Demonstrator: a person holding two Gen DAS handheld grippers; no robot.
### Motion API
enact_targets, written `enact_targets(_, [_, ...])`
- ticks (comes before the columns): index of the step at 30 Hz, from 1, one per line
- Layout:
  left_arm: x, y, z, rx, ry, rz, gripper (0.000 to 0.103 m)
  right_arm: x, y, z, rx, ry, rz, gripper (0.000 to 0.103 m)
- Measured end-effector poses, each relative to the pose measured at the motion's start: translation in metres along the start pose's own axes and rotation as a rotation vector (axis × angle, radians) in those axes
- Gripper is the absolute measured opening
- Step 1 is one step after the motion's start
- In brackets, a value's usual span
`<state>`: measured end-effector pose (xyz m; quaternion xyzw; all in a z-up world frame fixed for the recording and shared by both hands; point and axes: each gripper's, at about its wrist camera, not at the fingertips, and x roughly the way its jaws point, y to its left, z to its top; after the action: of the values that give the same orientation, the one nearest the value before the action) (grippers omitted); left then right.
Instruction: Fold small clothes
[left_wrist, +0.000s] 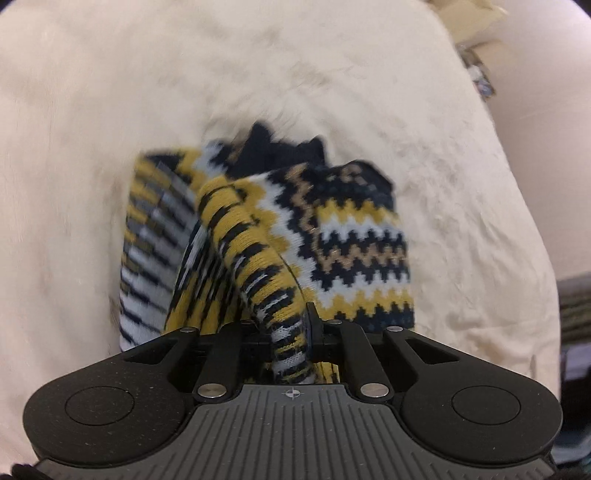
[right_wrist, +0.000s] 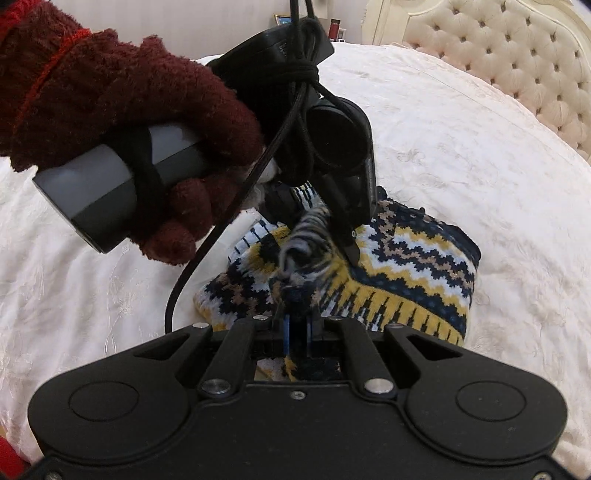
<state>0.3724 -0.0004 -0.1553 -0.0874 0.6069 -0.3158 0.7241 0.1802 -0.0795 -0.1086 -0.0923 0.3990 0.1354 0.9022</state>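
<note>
A small knitted garment (left_wrist: 343, 236) with navy, yellow, white and tan zigzag bands lies bunched on a cream bedspread (left_wrist: 110, 110). My left gripper (left_wrist: 291, 325) is shut on a rolled yellow-and-black edge of it, lifting that edge. In the right wrist view the same garment (right_wrist: 413, 262) lies just ahead. My right gripper (right_wrist: 295, 325) is shut on a navy part of its near edge. The left gripper's body (right_wrist: 332, 147), held by a hand in a dark red glove (right_wrist: 147, 110), hangs over the garment's far side.
The cream bedspread (right_wrist: 461, 129) spreads all around the garment. A tufted cream headboard (right_wrist: 517, 55) stands at the back right. A black cable (right_wrist: 192, 266) hangs from the left gripper down to the bed. Small items sit on a far shelf (right_wrist: 332, 27).
</note>
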Motion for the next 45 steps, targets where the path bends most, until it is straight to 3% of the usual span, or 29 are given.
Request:
enact_targets(4, [-0.039,-0.014,-0.002,0.101,-0.133,-0.002,0.013,-0.012,0.000,0.014,0.037,-0.064,0.024,0.013])
enact_targets(8, [-0.043,0.008,-0.004,0.073,-0.134,0.045,0.013,0.005,0.011,0.027,0.028,-0.058,0.086,0.013])
enact_targets(11, [-0.026,0.032,-0.008,0.039,-0.104,0.106,0.013,0.037,0.026,0.028,-0.010,0.015,0.131,0.015])
enact_targets(13, [-0.014,0.045,-0.008,0.020,-0.079,0.139,0.017,0.058,0.031,0.025,0.002,0.067,0.145,0.026])
enact_targets(15, [-0.011,0.050,-0.010,-0.004,-0.078,0.146,0.023,0.066,0.028,0.024,0.055,0.087,0.169,0.031])
enact_targets(18, [-0.015,0.042,-0.014,0.014,-0.111,0.159,0.025,0.060,0.018,0.023,0.143,0.058,0.253,0.058])
enact_targets(19, [-0.016,0.038,-0.016,0.030,-0.122,0.171,0.029,0.056,0.014,0.023,0.162,0.048,0.271,0.062])
enact_targets(24, [-0.039,0.024,-0.021,0.064,-0.193,0.173,0.033,0.032,-0.017,0.010,0.273,0.003,0.294,0.062])
enact_targets(26, [-0.048,0.016,-0.024,0.081,-0.222,0.173,0.041,0.021,-0.025,0.006,0.329,-0.017,0.283,0.063])
enact_targets(30, [-0.053,-0.007,-0.035,0.129,-0.238,0.136,0.042,0.006,-0.044,-0.006,0.420,-0.023,0.234,0.063])
enact_targets(40, [-0.028,-0.047,-0.087,0.284,-0.129,0.103,0.043,0.005,-0.072,-0.035,0.509,0.045,0.176,0.063])
enact_targets(45, [-0.007,-0.043,-0.111,0.389,-0.068,0.216,0.043,-0.002,-0.083,-0.049,0.575,0.058,0.142,0.063])
